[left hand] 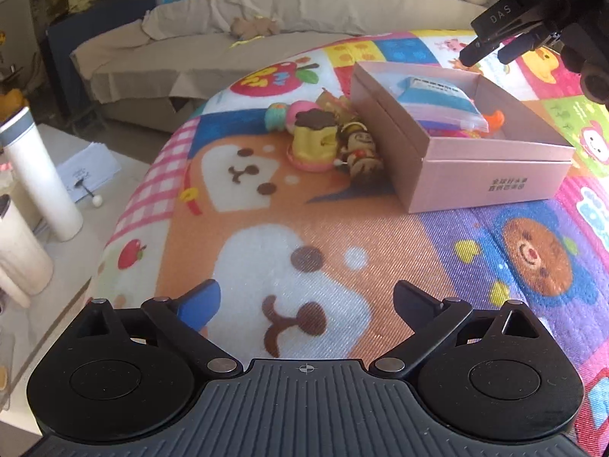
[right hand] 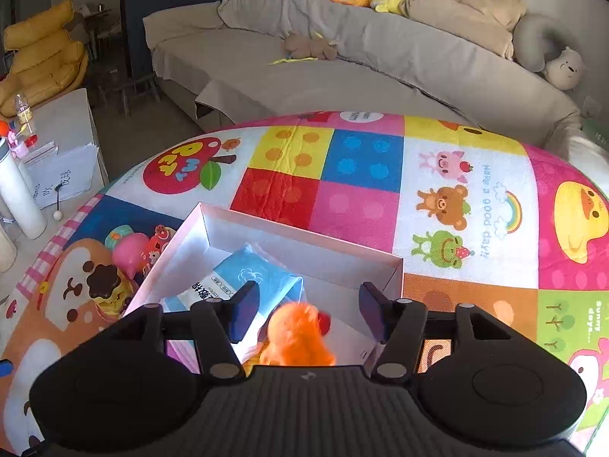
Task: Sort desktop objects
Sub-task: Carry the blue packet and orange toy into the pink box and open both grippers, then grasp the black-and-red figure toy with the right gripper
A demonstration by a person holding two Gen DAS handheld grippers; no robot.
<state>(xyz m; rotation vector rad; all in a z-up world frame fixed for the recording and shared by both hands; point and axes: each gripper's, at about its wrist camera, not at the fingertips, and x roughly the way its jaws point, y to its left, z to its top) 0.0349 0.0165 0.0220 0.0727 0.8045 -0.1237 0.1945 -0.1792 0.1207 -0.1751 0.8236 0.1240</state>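
Observation:
An open pink box [left hand: 491, 175] stands on the colourful cartoon mat [left hand: 266, 228]. Inside lie a blue tissue pack [left hand: 434, 95] and an orange toy [left hand: 495, 118]. Left of the box sits a heap of small toys: a yellow pudding toy [left hand: 316, 137], a bee figure [left hand: 359, 148] and a pink one [left hand: 300, 112]. My left gripper [left hand: 308, 304] is open wide over bare mat, short of the heap. My right gripper [right hand: 308, 304] hovers over the box [right hand: 304, 236], jaws apart; the blurred orange toy [right hand: 300, 335] is between the fingers, and neither pad touches it. The tissue pack [right hand: 259, 278] lies beneath.
White bottles [left hand: 42, 175] and papers [left hand: 87, 171] stand on a side table left of the mat's edge. A grey sofa [right hand: 342, 57] with plush toys runs behind. The right gripper [left hand: 491, 51] shows at the left wrist view's top right.

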